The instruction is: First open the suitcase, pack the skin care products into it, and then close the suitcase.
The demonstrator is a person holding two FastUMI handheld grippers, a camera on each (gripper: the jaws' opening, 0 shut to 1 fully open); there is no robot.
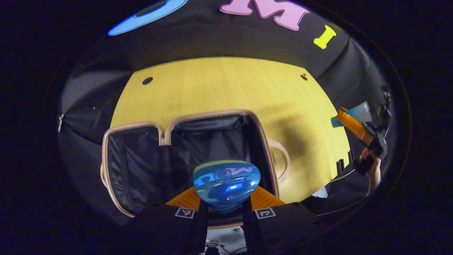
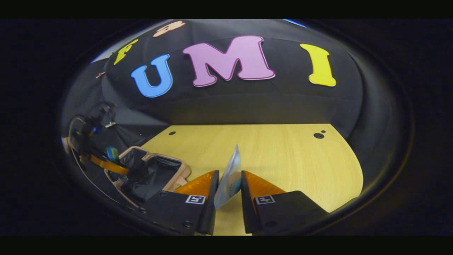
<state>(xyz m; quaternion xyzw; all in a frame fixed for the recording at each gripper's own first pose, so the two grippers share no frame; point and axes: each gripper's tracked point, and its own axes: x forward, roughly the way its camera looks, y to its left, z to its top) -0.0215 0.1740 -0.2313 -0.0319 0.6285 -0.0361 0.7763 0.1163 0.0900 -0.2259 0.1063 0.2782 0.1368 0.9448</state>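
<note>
In the left gripper view the open suitcase (image 1: 184, 156) lies on the table (image 1: 226, 88) at lower centre, a bottle (image 1: 226, 186) before it. The right gripper (image 1: 357, 122) is at right, holding a sachet (image 1: 359, 112).

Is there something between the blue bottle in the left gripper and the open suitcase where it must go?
Nothing visible blocks it. The left gripper holds the blue bottle directly over the open suitcase, whose dark lined compartments look bare beneath it. The right gripper, holding a thin sachet, is off to the side over the table.
</note>
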